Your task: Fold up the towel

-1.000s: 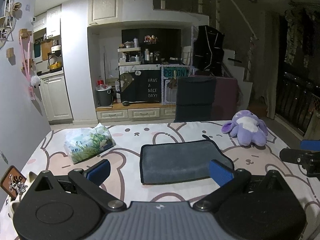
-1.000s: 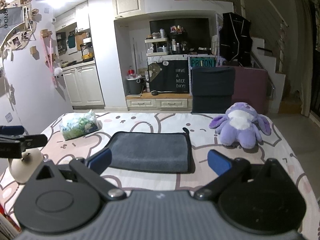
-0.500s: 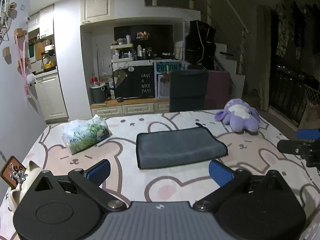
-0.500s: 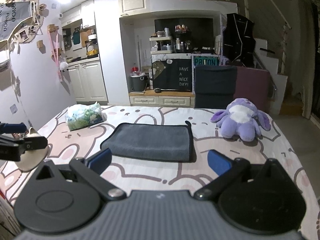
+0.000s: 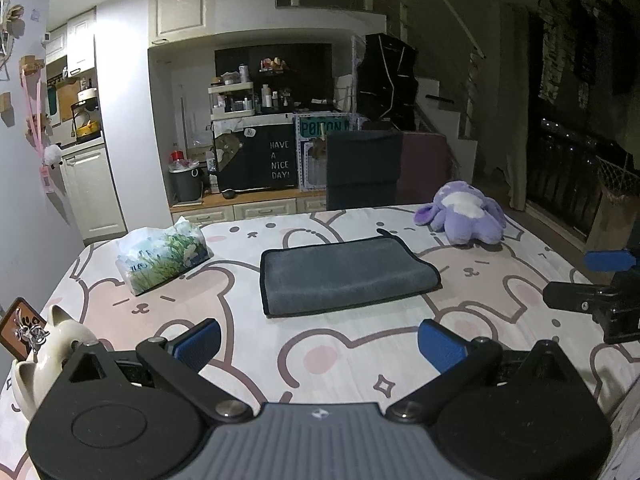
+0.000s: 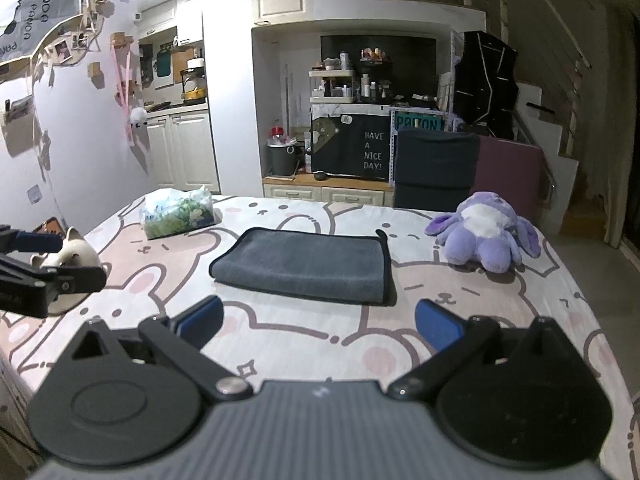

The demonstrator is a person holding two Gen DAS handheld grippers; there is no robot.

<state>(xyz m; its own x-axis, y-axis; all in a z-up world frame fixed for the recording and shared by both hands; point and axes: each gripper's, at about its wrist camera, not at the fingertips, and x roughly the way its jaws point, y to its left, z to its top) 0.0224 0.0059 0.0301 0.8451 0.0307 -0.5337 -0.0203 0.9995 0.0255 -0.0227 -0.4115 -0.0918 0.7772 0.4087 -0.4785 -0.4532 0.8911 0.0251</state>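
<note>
A dark grey towel (image 5: 344, 276) with a black hem lies folded into a flat rectangle on the pink bear-print table (image 5: 320, 356). It also shows in the right wrist view (image 6: 304, 264). My left gripper (image 5: 320, 344) is open and empty, held above the table well short of the towel's near edge. My right gripper (image 6: 318, 326) is open and empty too, also short of the towel. Each gripper shows at the edge of the other's view: the right one (image 5: 600, 284), the left one (image 6: 36, 272).
A tissue pack (image 5: 164, 258) lies left of the towel. A purple plush toy (image 5: 464, 216) sits at the far right. A white cat-shaped holder (image 5: 44, 352) stands at the near left edge. A dark chair (image 5: 362, 168) stands behind the table.
Both grippers have pulled back and risen away from the towel, so it looks smaller and farther. The towel has not moved. Both stay open.
</note>
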